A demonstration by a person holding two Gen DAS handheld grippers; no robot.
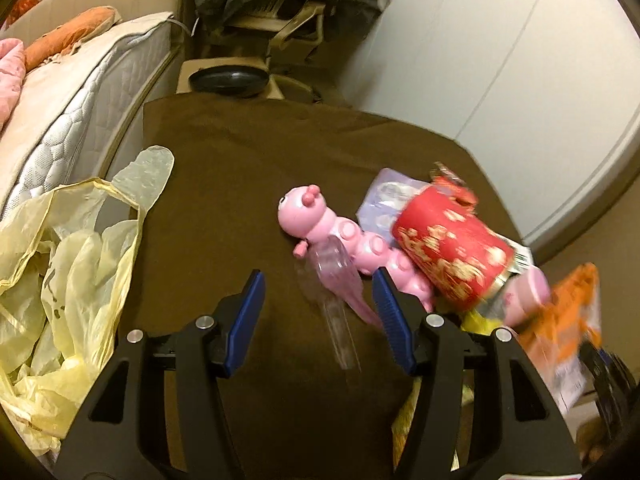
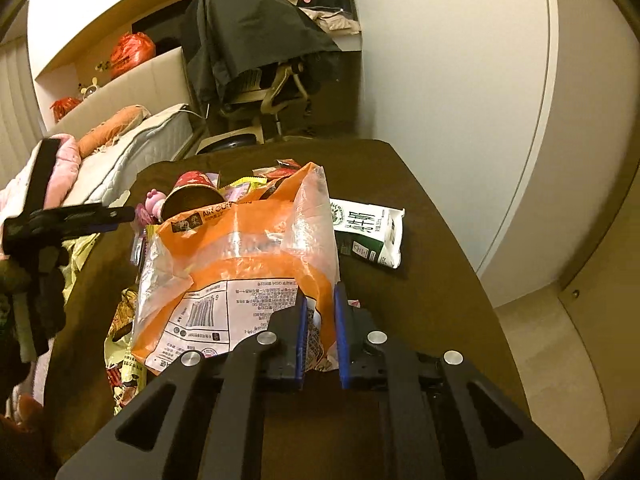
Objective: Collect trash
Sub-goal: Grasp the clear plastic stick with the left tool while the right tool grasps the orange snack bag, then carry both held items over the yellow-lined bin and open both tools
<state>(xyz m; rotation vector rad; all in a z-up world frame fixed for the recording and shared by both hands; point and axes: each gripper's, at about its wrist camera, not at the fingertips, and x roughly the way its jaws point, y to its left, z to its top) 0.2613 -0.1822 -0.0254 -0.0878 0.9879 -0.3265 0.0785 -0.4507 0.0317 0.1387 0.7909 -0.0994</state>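
Note:
My right gripper (image 2: 320, 294) is shut on the lower edge of an orange and clear plastic wrapper (image 2: 248, 248), which stands up crumpled over the brown-clothed table (image 2: 420, 300). Blurred, that wrapper (image 1: 568, 320) also fills the right edge of the left wrist view. My left gripper (image 1: 318, 280) is open just above the table with nothing held; a pink toy caterpillar (image 1: 320, 220) with a clear wing lies right in front of it. A red paper cup (image 1: 452, 252) lies on its side against the toy. An open yellow plastic bag (image 1: 60, 260) sags at the table's left edge.
A flattened white and green milk carton (image 2: 368, 232) lies on the table to the right of the wrapper. Yellow snack wrappers (image 2: 124, 352) lie at the near left. A bed (image 1: 80, 80) runs along the left, and a chair draped in dark clothes (image 2: 260, 40) stands behind the table.

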